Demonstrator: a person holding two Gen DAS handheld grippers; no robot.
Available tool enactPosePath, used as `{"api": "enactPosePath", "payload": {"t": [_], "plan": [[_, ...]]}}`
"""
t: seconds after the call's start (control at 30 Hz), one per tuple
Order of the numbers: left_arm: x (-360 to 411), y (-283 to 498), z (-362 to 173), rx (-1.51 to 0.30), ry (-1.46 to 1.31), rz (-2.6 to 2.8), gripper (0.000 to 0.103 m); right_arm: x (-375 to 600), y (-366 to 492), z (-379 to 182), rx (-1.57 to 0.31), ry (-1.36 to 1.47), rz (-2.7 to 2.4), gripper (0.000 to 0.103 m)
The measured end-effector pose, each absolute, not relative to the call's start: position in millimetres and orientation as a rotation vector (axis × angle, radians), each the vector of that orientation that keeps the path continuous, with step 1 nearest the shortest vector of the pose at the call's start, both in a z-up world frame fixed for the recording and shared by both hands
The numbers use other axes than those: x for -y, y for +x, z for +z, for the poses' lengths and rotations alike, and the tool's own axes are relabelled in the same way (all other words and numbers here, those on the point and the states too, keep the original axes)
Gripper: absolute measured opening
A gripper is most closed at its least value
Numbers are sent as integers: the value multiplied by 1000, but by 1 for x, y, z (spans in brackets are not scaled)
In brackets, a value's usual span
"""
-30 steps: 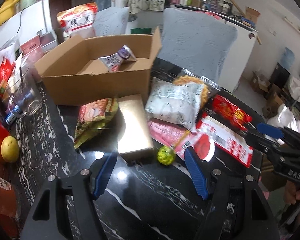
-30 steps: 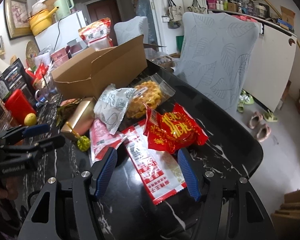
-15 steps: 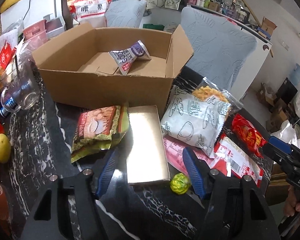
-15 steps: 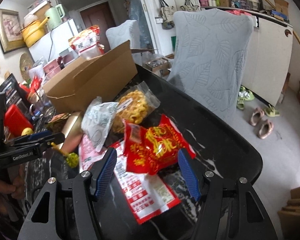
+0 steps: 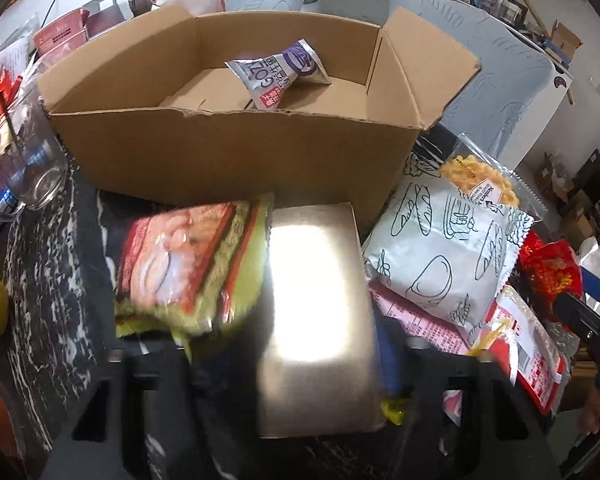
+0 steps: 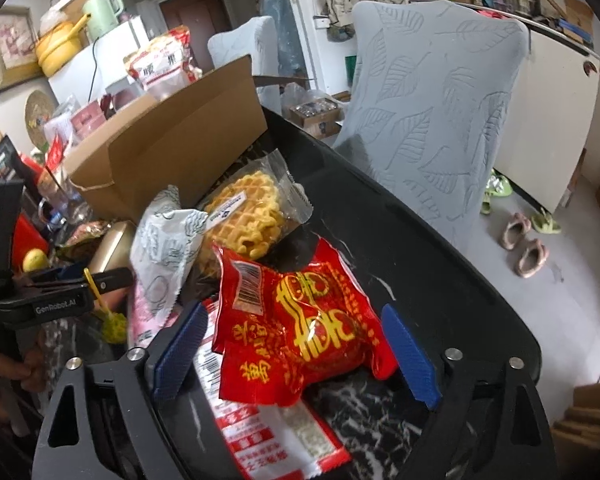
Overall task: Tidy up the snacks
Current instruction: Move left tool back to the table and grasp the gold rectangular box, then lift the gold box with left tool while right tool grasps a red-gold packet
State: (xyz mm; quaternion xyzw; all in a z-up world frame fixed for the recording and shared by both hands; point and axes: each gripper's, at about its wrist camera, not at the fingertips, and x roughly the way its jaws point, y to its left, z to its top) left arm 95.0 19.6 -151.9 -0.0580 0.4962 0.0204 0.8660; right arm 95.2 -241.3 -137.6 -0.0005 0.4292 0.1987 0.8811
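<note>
Red packet (image 6: 300,332): soft, crinkly, light; I'd pinch its puffed middle
Right gripper (image 6: 296,356): wide, straddling it
Left gripper (image 5: 300,360): cannot tell

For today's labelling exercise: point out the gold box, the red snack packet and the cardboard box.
gold box (image 5: 312,292): left wrist view, its shiny top face.
red snack packet (image 6: 300,320): right wrist view, its printed front.
cardboard box (image 5: 228,156): left wrist view, its near wall.

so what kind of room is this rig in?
Most likely a lived-in home dining area: a dark marble-look table with a fabric-covered chair pulled up, slippers on the floor, and a kettle on a white fridge.
</note>
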Motion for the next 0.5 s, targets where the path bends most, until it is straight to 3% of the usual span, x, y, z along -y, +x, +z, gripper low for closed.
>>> {"api": "enactPosePath", "payload": {"t": [0.37,0.5], "plan": [[-21,88,-143,-1021,-108,31,43,232,114,-158,-984,-50,388,95],[-23,72,-134,-1014,-112,35,43,231,111,-158,-984,-58,403,85]]}}
